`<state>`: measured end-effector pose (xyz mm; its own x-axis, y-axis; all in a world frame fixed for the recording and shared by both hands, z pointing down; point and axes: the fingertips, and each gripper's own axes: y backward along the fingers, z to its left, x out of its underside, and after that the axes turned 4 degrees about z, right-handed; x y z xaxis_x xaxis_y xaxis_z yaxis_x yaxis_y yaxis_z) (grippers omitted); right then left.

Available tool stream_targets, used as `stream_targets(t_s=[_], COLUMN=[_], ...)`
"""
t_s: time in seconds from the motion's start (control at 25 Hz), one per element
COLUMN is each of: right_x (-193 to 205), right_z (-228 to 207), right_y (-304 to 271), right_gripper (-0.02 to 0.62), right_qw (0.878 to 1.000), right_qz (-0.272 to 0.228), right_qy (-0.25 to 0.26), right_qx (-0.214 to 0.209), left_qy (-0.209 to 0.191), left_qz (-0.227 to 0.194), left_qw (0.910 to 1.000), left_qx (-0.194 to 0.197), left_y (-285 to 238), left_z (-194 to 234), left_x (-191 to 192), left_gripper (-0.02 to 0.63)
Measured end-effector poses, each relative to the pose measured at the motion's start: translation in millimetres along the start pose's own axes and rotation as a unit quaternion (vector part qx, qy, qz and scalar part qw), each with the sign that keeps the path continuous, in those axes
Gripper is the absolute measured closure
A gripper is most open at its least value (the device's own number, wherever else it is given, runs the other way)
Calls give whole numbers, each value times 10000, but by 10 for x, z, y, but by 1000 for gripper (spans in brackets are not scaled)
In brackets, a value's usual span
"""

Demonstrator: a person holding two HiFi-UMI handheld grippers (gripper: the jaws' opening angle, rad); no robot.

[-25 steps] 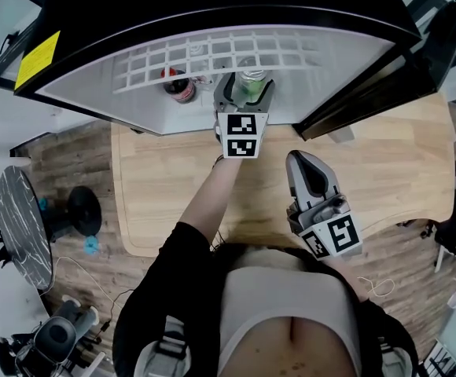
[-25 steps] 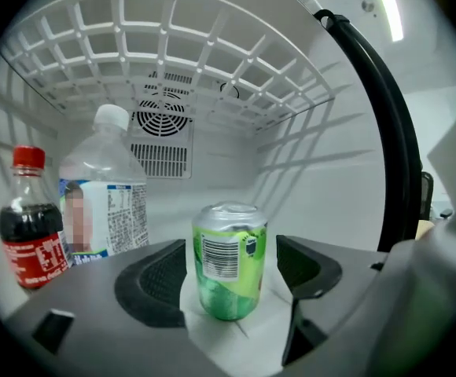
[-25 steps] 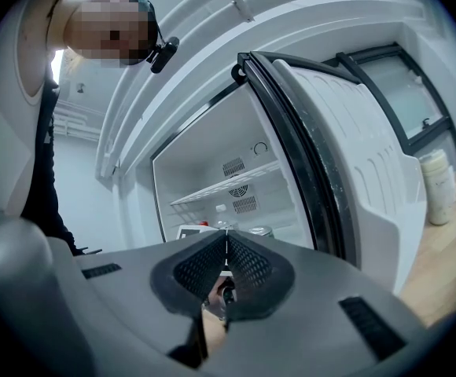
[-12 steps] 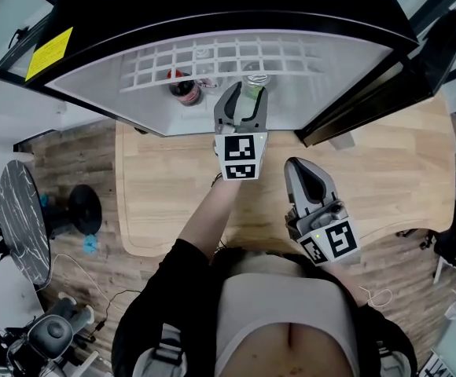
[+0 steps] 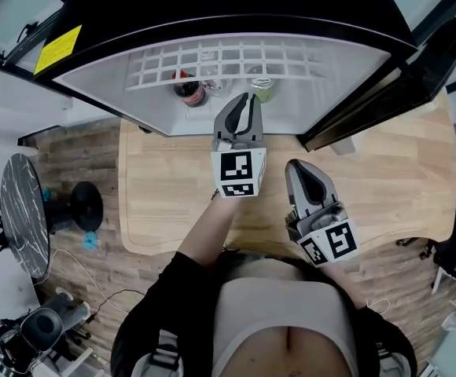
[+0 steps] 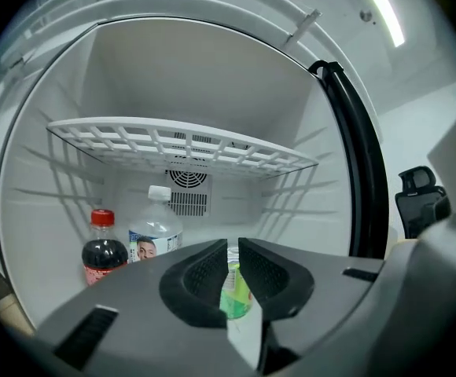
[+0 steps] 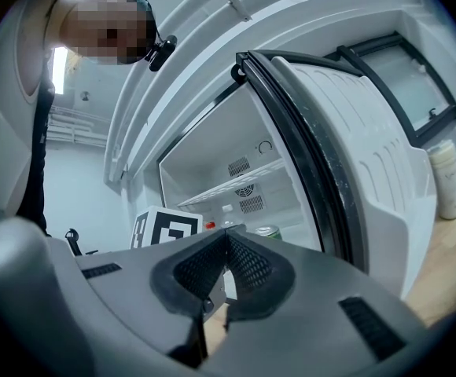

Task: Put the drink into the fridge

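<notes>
Three drinks are standing on the fridge [image 5: 212, 6] floor, under the white wire shelf [image 6: 181, 144]. The green drink [image 6: 234, 293] sits straight ahead of the left gripper [image 6: 233, 246], just past its tips and not touching them. You only see it through the slit between the jaws. Those jaws have just been closing and are down to a narrow gap with nothing in them.

Ahead and off to the left gripper's left there's a cola bottle [image 6: 104, 250] with a red cap and red label, brand text too small to read. Between that and the green one is a clear water bottle [image 6: 156, 230] with a white cap and a label with a printed photo on it. I can't make out the wording there either.

The right gripper [image 7: 228, 238] hangs back beside the left one, nearer the person, jaws pressed together and empty. The open fridge door [image 7: 354, 132] is ahead of it on its right.

The fridge is black on top with a yellow sticker [image 5: 57, 49] near the corner, but the print is unreadable. It stands on a light wooden table [image 5: 165, 195], and a white bottle [image 7: 448, 181] stands on the wood past the door. The floor [image 5: 71, 163] is wood plank, with a round dark marble-look table [image 5: 23, 218] well off to the left gripper's left. An office chair [image 6: 421, 199] shows beyond the fridge's right edge.
</notes>
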<state>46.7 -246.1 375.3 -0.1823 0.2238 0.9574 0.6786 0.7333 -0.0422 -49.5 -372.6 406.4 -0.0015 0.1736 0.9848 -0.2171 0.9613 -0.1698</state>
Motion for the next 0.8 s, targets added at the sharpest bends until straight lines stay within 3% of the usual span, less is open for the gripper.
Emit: stream_targets(t_s=[0.32,0.8], right_x=[16,93], right_z=[-23,14], right_y=[9,55], right_gripper=[568,568], right_qw=[9999,9987], right_qz=[19,34], right_qy=[-25,-40], right_qx=[-131,-513], left_qy=[104,218], left_qz=[-119,-156], left_qw=[9998,9991], left_qx=[-139,-313], left_y=[197,653], left_z=[-2,-82], left_x=[-83,-55], left_gripper=[598,600])
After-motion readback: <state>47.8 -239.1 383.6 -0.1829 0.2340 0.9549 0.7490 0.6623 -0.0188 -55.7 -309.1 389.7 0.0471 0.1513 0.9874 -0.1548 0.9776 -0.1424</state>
